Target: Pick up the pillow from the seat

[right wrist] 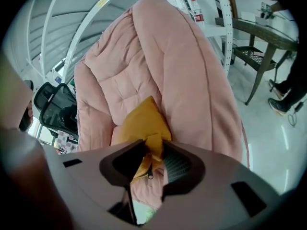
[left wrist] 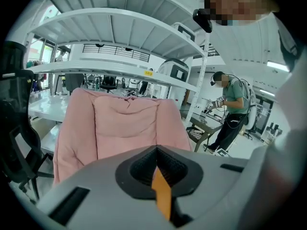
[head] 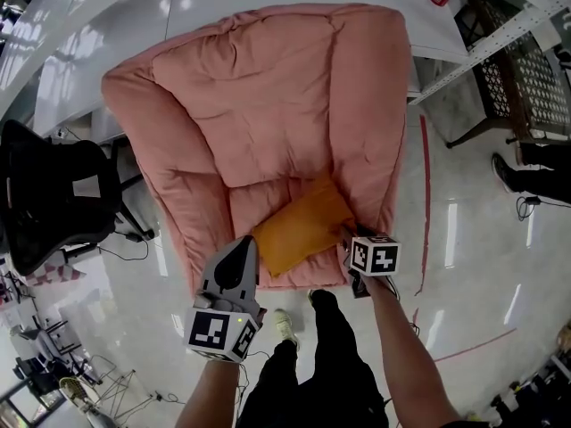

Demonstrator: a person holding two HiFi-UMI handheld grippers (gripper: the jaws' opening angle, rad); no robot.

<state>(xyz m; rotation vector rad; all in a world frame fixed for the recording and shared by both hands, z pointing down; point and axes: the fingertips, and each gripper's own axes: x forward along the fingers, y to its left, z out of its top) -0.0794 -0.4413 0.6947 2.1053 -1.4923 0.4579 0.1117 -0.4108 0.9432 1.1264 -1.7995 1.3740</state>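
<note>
1. The orange pillow (head: 303, 226) lies at the front of the pink seat (head: 268, 105).
2. The left claw (head: 241, 243) is clamped on a thin edge, and the right claw (head: 350, 241) pinches the bunched zipper corner.
3. My call: raise both together and level, or that thin edge could slip.

Grey left tool (head: 244, 244); black-white marker cubes (head: 219, 331); black trousers (head: 314, 377).

R gripper (right wrist: 153, 142) pinching corner of yellow pillow (right wrist: 141, 121), zip pull (right wrist: 150, 175) hanging; pink armchair (right wrist: 192, 80) behind.
</note>
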